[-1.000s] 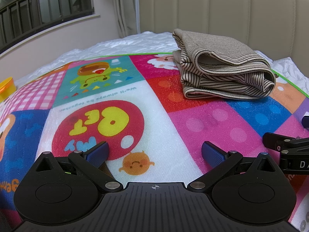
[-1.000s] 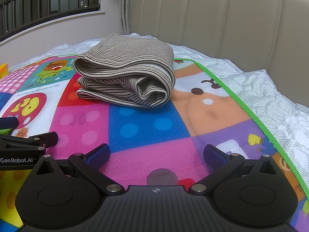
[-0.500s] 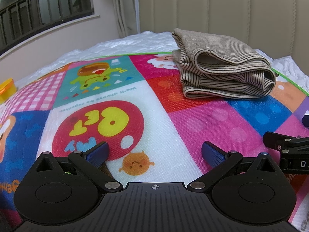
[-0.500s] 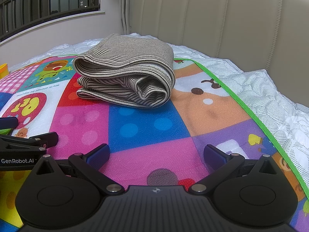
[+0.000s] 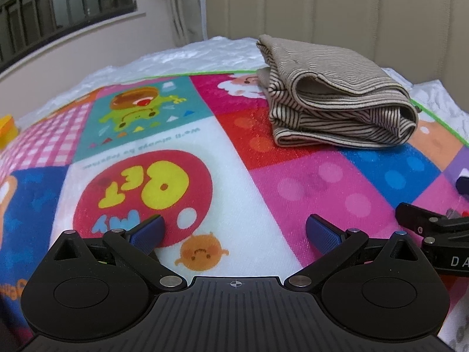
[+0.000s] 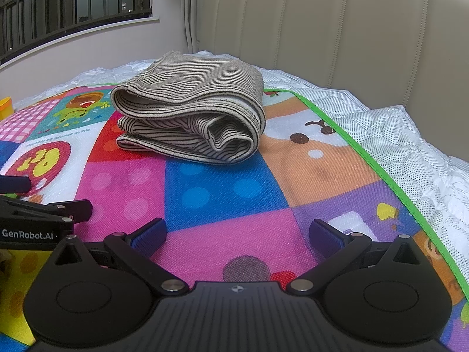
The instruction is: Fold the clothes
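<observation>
Lying folded in the frame's upper right, the striped garment (image 5: 337,99) is looking soft and light; I am holding the left gripper (image 5: 234,231) and right gripper (image 6: 239,234) wide open, empty, favouring its rolled edge.

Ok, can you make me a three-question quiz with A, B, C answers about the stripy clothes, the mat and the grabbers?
1. Where is the folded striped garment?
A. on the colourful play mat
B. on the floor
C. in a basket

2. What colour is the mat's edge trim?
A. yellow
B. green
C. black

3. How is the right gripper?
A. shut on the garment
B. shut, empty
C. open, empty

Answers:
1 A, it lies on the mat near the headboard.
2 B, a green strip borders the mat.
3 C, its fingers are spread with only mat between; the left gripper is open too.
</observation>
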A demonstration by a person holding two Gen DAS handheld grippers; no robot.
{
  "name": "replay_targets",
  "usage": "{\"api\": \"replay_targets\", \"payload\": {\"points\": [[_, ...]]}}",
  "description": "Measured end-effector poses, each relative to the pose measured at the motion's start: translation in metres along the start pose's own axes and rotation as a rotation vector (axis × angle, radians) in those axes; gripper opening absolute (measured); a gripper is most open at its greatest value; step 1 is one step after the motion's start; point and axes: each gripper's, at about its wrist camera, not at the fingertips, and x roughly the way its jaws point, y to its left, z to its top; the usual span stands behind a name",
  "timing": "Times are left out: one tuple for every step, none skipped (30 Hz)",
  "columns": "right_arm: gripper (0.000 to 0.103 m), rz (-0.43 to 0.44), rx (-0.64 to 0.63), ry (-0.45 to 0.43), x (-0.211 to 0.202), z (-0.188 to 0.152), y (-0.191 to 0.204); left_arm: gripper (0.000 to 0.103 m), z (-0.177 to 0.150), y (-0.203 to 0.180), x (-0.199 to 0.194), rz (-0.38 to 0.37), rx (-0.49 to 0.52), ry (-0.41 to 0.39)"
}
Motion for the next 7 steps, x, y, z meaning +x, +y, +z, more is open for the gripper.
{"api": "replay_targets", "payload": {"points": [[0.103,0.002,0.003,0.000,0.0001,0.0001,-0.0005,0.103,-0.0001,0.0003,-0.0002,-0.002,-0.003,-0.001],[0.103,0.001,0.002,0.001,0.0001,0.0001,-0.0004,0.103,-0.0003,0.0000,-0.0004,-0.001,-0.002,-0.003],[0.103,0.000,0.001,0.002,0.0002,0.0002,-0.0001,0.103,-0.0004,-0.0004,-0.0007,0.001,0.000,-0.005],[0.103,-0.001,-0.001,0.002,0.0002,0.0002,0.0003,0.103,-0.0006,-0.0008,-0.0009,0.002,0.002,-0.007],[0.103,-0.002,-0.001,0.003,0.0002,0.0003,0.0004,0.103,-0.0006,-0.0008,-0.0009,0.002,0.001,-0.008],[0.103,-0.002,-0.002,0.003,0.0002,0.0004,0.0005,0.103,-0.0003,-0.0007,-0.0008,0.001,0.000,-0.008],[0.103,-0.003,-0.002,0.004,0.0002,0.0004,0.0006,0.103,-0.0002,-0.0006,-0.0008,0.001,-0.001,-0.007]]}}
